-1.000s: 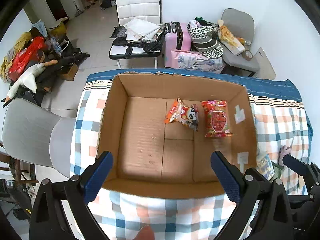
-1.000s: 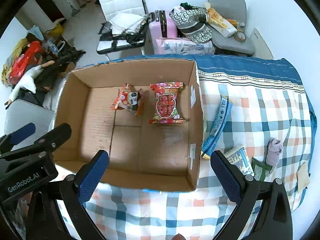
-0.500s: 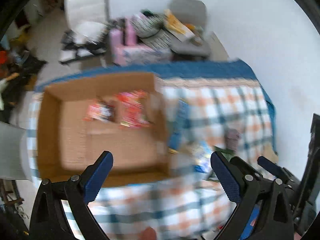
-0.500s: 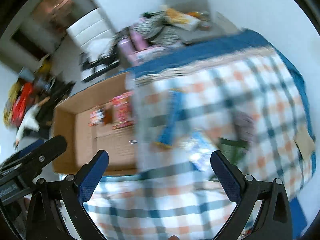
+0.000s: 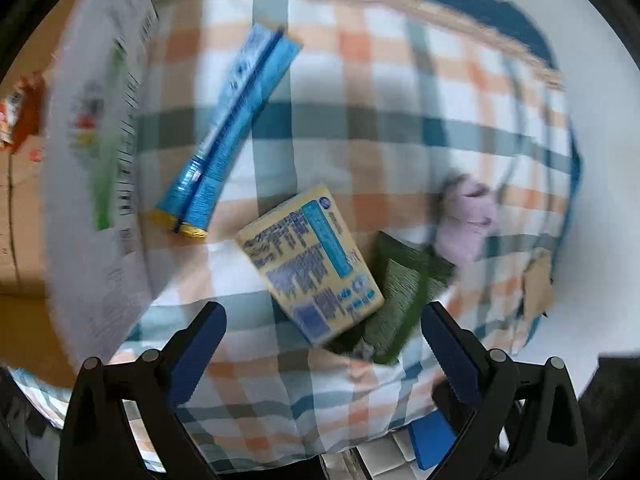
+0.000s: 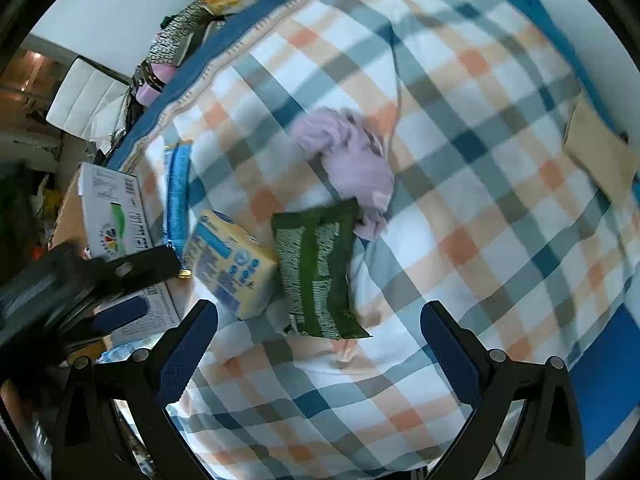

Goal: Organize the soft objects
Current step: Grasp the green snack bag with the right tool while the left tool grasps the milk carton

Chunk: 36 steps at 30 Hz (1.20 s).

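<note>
While both tools hover above a checked cloth [image 6: 460, 184] covering the surface, each has its blue-padded fingers spread wide, gripping nothing. Below the left tool [image 5: 322, 344] lies a yellow packet [image 5: 310, 264], overlapping a dark green packet [image 5: 400, 300]. A long blue packet [image 5: 232, 128] lies beside the cardboard box [image 5: 96, 184]. Below the right tool [image 6: 320, 340], a lilac cloth bundle [image 6: 352, 160] touches the green packet's far end.
</note>
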{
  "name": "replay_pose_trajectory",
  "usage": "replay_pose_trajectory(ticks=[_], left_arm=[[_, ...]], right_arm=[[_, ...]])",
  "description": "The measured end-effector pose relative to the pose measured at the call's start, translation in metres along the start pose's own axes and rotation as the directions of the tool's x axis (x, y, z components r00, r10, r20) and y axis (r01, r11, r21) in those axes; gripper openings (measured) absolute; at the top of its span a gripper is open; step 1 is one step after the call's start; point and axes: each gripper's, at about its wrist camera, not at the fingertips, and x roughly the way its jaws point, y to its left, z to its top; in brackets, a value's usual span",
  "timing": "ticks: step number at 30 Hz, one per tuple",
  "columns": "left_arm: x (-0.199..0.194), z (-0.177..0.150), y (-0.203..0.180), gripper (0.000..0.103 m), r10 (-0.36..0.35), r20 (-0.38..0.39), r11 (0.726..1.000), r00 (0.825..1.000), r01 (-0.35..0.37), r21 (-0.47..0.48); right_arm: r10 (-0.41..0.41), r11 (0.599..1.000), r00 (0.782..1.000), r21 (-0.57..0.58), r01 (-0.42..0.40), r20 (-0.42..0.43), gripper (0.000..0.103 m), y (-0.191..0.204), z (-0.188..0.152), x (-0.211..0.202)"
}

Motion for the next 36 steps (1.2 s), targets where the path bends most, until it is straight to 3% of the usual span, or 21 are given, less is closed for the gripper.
replay_pose_trajectory(ticks=[3,5,7,13,17,20,26,31,36], left_arm=[[0.026,0.012,-0.002,0.100,0.046,-0.044,0.999,0.998,-0.046,-0.004],[0.043,0.019,-0.003,0.087,0.091,-0.067,0.996,0.994,-0.091,0.005],[0.054,0.020,-0.003,0.084,0.079,-0.086,0.997,0.993,-0.078,0.018],[0.048,0.016,-0.005,0.081,0.123,-0.051,0.990,0.991,-0.119,0.080],[0.046,0.023,0.001,0.081,0.119,-0.073,0.990,0.990,-0.114,0.078],[0.049,0.021,-0.006,0.081,0.141,-0.056,0.986,0.988,-0.135,0.098],[0.054,-0.007,-0.032,0.079,0.176,0.008,0.966,0.984,-0.175,0.189],[0.079,-0.036,-0.045,0.082,0.165,-0.042,0.956,0.985,-0.149,0.253],[0.096,-0.030,-0.039,0.083,0.118,-0.082,0.981,0.990,-0.104,0.167]], right_arm=[[0.015,1.000,1.000,0.022,-0.014,-0.018,0.098,-0.009,0.000,0.015],[0.025,0.999,0.999,0.026,-0.024,-0.028,0.094,-0.011,-0.001,0.024],[0.036,0.999,0.999,0.022,-0.035,-0.041,0.091,-0.011,0.000,0.032],[0.051,0.998,0.995,-0.020,-0.053,-0.091,0.075,0.003,0.005,0.064],[0.036,0.998,0.984,-0.037,-0.044,-0.177,0.043,0.007,0.005,0.098],[0.038,0.999,0.981,-0.019,-0.043,-0.193,0.032,-0.002,0.002,0.101],[-0.011,1.000,0.980,0.020,0.015,-0.200,0.031,-0.046,-0.012,0.080],[-0.052,0.998,0.976,0.028,0.059,-0.211,0.032,-0.075,-0.021,0.071],[-0.049,0.998,0.981,0.026,0.054,-0.187,0.058,-0.073,-0.020,0.076]])
